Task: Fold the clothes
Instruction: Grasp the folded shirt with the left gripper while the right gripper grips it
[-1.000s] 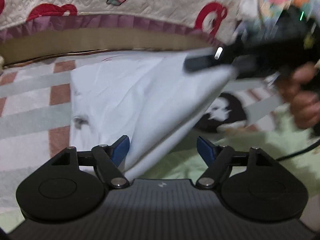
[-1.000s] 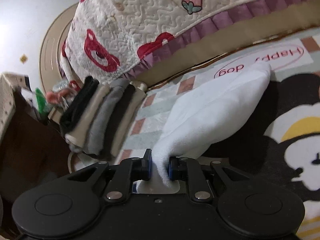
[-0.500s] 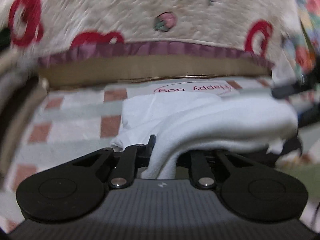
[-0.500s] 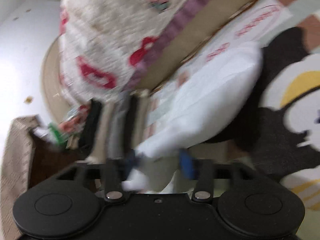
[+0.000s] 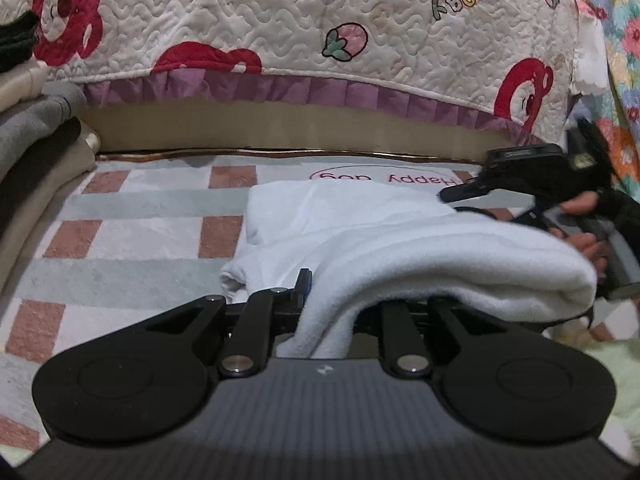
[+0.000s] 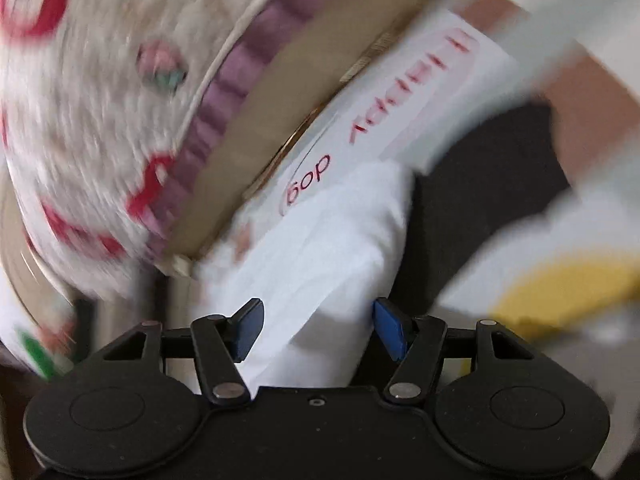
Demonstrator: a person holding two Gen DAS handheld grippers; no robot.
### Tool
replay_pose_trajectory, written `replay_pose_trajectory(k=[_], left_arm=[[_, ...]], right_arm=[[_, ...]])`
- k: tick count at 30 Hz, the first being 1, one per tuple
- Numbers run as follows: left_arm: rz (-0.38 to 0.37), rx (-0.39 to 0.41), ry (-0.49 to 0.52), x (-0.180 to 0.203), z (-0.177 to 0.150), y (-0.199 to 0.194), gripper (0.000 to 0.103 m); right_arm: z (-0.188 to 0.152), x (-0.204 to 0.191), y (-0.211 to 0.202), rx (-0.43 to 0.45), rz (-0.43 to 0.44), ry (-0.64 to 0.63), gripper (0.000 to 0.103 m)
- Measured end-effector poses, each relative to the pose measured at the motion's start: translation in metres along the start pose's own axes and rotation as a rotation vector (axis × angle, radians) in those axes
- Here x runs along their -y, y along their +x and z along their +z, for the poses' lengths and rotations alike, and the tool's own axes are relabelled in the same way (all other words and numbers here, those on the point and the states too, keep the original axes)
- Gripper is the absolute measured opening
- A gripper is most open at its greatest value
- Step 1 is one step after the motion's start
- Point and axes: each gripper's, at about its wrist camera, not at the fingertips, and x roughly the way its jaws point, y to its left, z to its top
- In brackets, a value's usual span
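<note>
Left wrist view: the left gripper (image 5: 326,304) has its jaws pressed together on a thick bunch of the white garment (image 5: 400,240), which drapes over the right jaw and hides it. The garment lies doubled on the checked mat (image 5: 132,236), a thinner layer spread flat behind and a plush fold humped over the near edge. At the far left stands a stack of folded clothes (image 5: 36,136); behind the mat runs a quilted cover (image 5: 280,32) with a purple frill. At the right, a hand (image 5: 580,236) holds the right gripper (image 5: 460,194), whose tip sits at the garment's far right edge.

Right wrist view: the frame is heavily motion-blurred. The right gripper's (image 6: 318,326) jaws stand spread, blue pads on either side of the white garment (image 6: 320,240) without clamping it, so only the left gripper has a hold. The garment lies just near the mat's red lettering (image 6: 308,178).

What could go wrong: with one pinch carrying a bulky, soft fold, a pull to the near side could drag the flat layer along and skew the edges. The plush cloth may also slump open if let go before it lies flat. The fast-swinging right gripper could snag a loose edge and undo the fold.
</note>
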Motion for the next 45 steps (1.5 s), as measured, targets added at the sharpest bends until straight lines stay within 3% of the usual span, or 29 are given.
replay_pose_trajectory(k=[2,5,6,11,17,22,26,28,29,30,32,38,45], left_arm=[[0.001,0.002,0.026,0.002,-0.001,0.0,0.014],[0.031,0.036,0.049,0.005,-0.003,-0.007,0.013],[0.054,0.061,0.056,0.006,-0.003,-0.013,0.013],[0.064,0.123,0.066,0.005,0.005,-0.039,0.012],[0.056,0.028,0.062,0.012,-0.009,-0.022,0.013],[0.057,0.033,-0.011,0.002,-0.008,-0.024,0.013],[0.036,0.013,-0.032,-0.003,-0.007,-0.019,0.013],[0.022,0.003,-0.058,-0.005,-0.004,-0.015,0.013],[0.017,0.004,-0.074,-0.006,-0.003,-0.014,0.013],[0.017,0.008,-0.082,-0.007,-0.002,-0.013,0.013],[0.039,0.026,-0.052,-0.007,-0.003,-0.016,0.012],[0.068,0.114,-0.091,-0.019,0.012,-0.046,0.012],[0.129,0.265,-0.099,-0.03,0.05,-0.114,0.012]], right_arm=[[0.004,-0.009,0.017,-0.038,-0.035,-0.107,0.066],[0.003,-0.016,0.026,-0.055,-0.054,-0.183,0.032],[0.001,-0.017,0.023,-0.049,-0.054,-0.193,0.03],[-0.007,-0.025,0.011,-0.014,-0.054,-0.244,0.03],[-0.017,-0.033,-0.004,0.027,-0.054,-0.305,0.037],[-0.027,-0.01,-0.003,0.025,0.014,-0.133,0.039],[-0.024,-0.01,0.012,0.024,-0.02,-0.135,0.062],[-0.022,-0.016,0.019,0.032,-0.044,-0.17,0.058],[-0.022,-0.023,0.017,0.042,-0.045,-0.207,0.034],[-0.022,-0.031,0.015,0.052,-0.046,-0.244,0.031],[-0.021,-0.047,0.01,0.071,-0.044,-0.314,0.028],[-0.012,-0.121,-0.03,0.121,0.003,-0.509,0.026],[-0.005,-0.224,-0.06,0.171,0.091,-0.719,0.025]])
